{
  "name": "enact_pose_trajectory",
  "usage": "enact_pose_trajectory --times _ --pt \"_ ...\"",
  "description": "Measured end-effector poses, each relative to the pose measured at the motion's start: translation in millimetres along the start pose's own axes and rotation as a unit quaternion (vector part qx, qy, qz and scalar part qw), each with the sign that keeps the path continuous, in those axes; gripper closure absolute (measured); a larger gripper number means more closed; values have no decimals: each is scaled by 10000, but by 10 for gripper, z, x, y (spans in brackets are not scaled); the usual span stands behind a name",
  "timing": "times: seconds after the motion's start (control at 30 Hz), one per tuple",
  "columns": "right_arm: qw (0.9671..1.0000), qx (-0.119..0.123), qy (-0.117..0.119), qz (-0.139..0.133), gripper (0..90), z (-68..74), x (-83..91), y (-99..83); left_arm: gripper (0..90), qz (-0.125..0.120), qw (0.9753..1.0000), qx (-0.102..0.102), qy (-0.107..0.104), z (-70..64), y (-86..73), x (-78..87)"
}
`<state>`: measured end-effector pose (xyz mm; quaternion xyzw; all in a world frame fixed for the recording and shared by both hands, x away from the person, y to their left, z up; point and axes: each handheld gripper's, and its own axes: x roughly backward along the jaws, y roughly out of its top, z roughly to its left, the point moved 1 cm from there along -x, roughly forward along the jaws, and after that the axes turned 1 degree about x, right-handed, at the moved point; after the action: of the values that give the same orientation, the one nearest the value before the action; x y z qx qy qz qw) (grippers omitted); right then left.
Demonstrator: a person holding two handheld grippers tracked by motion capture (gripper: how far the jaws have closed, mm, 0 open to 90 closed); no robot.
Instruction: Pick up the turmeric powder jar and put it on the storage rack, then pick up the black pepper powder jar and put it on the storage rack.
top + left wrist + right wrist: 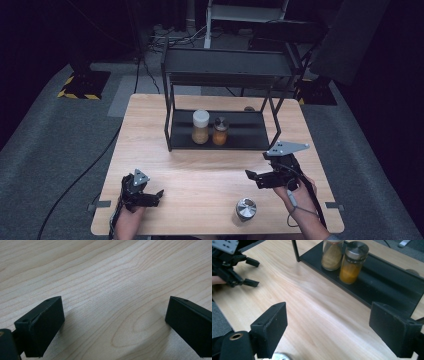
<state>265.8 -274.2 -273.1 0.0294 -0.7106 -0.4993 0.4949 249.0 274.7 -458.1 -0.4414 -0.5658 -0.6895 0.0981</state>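
The left gripper (150, 196) is resting low over the near left part of the wooden table (200, 165), its jaws spread wide with nothing but bare wood grain between them. It is sitting well apart from everything else, so it is leaving the middle of the table free.

Further right, close to the near edge, a small jar with a shiny metal lid (245, 209) is standing upright; it is the thing nearest the right gripper (256, 179), which is hovering just behind it with jaws released and empty. The jar is probably glass under that lid: rigid, light, smooth, and breakable if knocked off the edge. Gripping it across the body below the lid looks safest.

Behind, a black two-tier rack (220, 135) is holding a white-capped spice jar (200, 127) and, just beside it, a metal-lidded spice jar (220, 131). To their right the lower shelf is lying open, though the rack's slanted posts are narrowing the way in.
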Motion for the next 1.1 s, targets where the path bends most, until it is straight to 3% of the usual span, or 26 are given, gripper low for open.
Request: enact_pose_trajectory --times 0.5,1.1 --pt "9999 135 -15 47 141 287 72 -344 15 3 10000 13 18 -8 7 -6" --pt "9995 201 94 212 139 493 -143 -622 15 3 10000 23 28 -13 7 -7"
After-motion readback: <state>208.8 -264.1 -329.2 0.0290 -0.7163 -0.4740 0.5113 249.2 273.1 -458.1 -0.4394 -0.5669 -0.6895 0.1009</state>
